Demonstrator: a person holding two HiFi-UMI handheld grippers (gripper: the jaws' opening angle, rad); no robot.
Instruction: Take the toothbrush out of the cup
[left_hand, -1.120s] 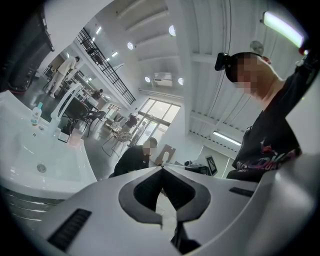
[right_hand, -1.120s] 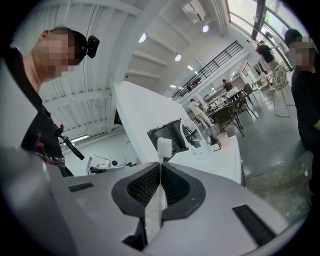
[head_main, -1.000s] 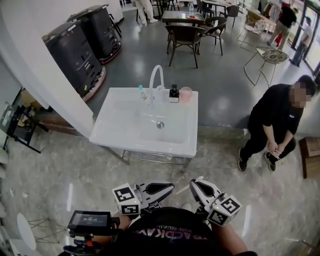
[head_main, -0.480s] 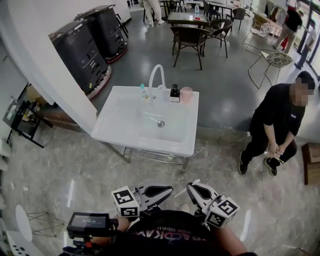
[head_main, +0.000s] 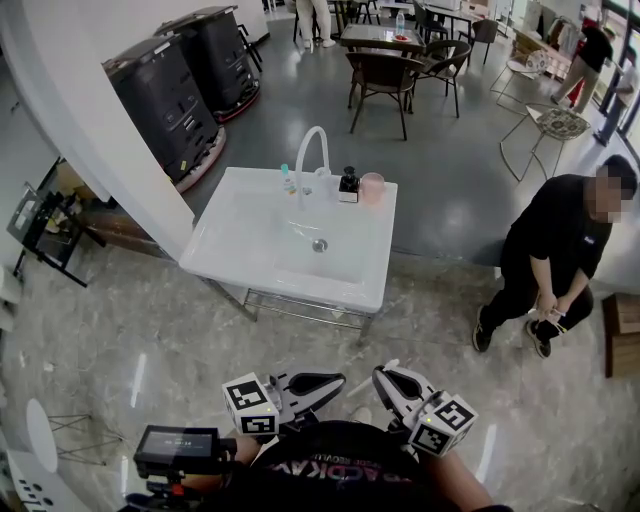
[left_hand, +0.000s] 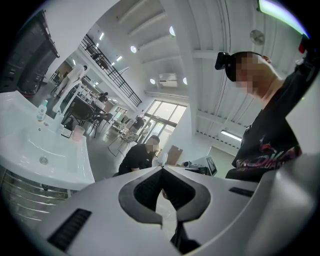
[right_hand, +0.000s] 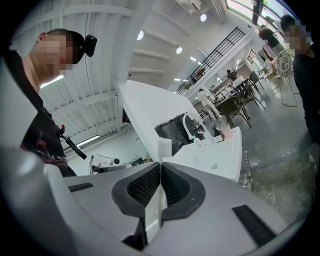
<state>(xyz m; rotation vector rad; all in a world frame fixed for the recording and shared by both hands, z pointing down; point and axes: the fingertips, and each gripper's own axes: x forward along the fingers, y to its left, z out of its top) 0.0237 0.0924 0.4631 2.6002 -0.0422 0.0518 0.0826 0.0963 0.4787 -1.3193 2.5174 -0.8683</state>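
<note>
A pink cup stands on the back rim of the white sink, beside the curved tap; from here I cannot tell what is in it. Both grippers are held low by the person's body, well short of the sink. In the right gripper view, my right gripper is shut on a white toothbrush, whose bristled head sticks up past the jaw tips. My left gripper is shut with its tips touching and holds nothing. The head view shows the left gripper and right gripper side by side.
A small bottle and a black object share the sink's back rim. A person in black stands to the right of the sink. Dark machines stand at the left; chairs and tables lie beyond.
The head view has shifted slightly, so the sink sits a little higher and to the left. The bystander shows a little further right in the view. Both grippers stay shut and low.
</note>
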